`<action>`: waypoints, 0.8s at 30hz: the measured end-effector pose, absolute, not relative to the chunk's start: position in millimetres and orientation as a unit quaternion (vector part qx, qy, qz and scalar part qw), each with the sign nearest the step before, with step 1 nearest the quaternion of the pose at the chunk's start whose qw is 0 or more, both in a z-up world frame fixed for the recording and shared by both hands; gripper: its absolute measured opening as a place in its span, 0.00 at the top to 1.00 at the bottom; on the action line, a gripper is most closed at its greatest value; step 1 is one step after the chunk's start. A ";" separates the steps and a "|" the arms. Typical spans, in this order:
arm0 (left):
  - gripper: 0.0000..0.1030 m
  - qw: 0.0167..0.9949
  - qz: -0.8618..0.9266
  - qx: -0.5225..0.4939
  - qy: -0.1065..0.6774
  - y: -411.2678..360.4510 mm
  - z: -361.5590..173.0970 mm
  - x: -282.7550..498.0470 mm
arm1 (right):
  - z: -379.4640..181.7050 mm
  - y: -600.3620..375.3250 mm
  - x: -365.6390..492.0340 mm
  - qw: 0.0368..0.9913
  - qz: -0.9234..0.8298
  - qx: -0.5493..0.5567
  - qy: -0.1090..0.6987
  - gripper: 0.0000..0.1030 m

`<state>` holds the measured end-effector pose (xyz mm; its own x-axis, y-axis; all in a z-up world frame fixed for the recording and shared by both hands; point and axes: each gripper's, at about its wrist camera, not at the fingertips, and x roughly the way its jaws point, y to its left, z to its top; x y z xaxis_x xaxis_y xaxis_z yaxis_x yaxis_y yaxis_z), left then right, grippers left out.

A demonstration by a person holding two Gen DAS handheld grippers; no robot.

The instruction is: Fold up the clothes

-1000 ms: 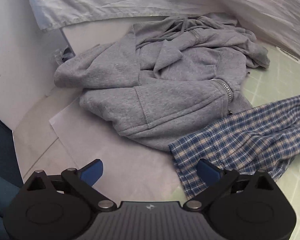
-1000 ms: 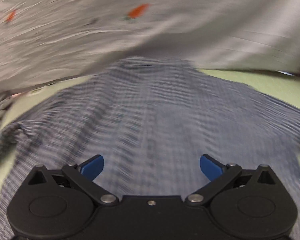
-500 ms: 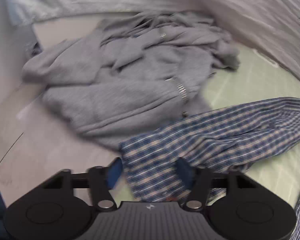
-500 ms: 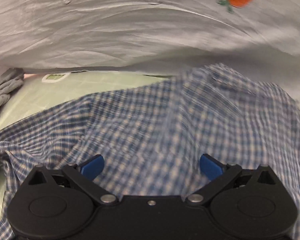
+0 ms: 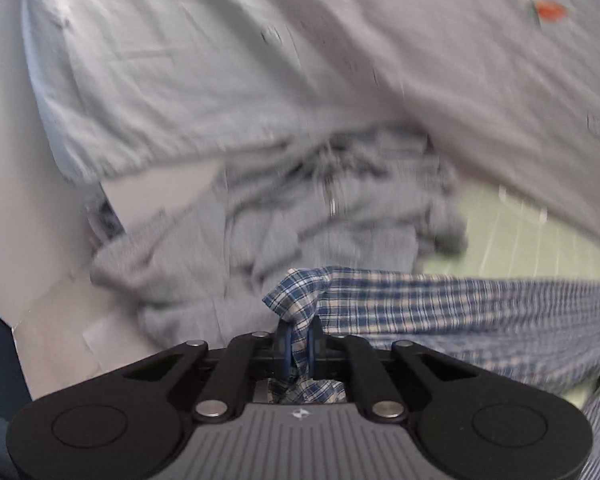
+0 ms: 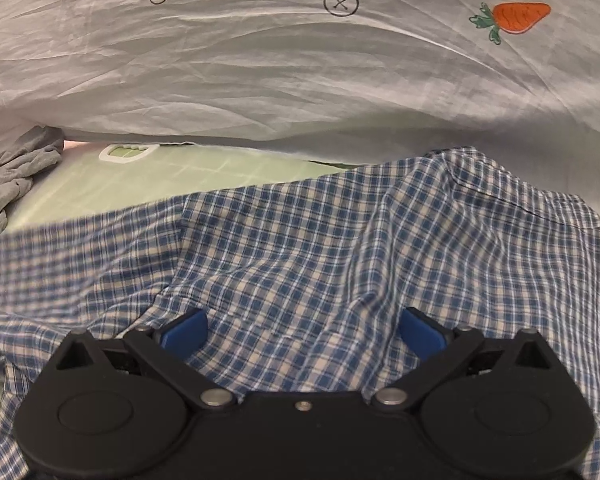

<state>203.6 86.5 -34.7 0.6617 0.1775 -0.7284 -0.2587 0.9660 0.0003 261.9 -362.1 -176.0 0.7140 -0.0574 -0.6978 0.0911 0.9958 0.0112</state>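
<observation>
Two garments lay in view, along with one pale sheet. The left gripper point(image 5: 298, 350) had its two blue pads pinched tight on a bunched corner of the blue plaid shirt point(image 5: 440, 304), whose cloth stretched away to the right over the green mat point(image 5: 512, 236). Behind it sat one crumpled grey hoodie point(image 5: 284, 232), blurred, partly on the white table point(image 5: 60, 320). The right gripper point(image 6: 302, 330) stood wide, its two blue pads point(image 6: 184, 330) apart and holding nothing, poised just over the plaid shirt point(image 6: 320, 240) spread on the mat point(image 6: 112, 184). The white sheet point(image 6: 280, 60), printed with one orange carrot point(image 6: 516, 16) and two crossed circles, draped behind.
</observation>
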 end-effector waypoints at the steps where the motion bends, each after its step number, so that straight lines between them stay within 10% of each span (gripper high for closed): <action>1: 0.92 0.912 0.118 -0.060 0.389 86.9 -29.5 206.0 | -175.6 -361.9 262.8 0.925 -0.038 0.022 0.378 0.00; 24: 0.90 0.873 0.130 -0.105 0.457 110.8 -88.8 244.4 | -178.4 -368.5 298.5 0.931 -0.048 0.021 0.362 0.00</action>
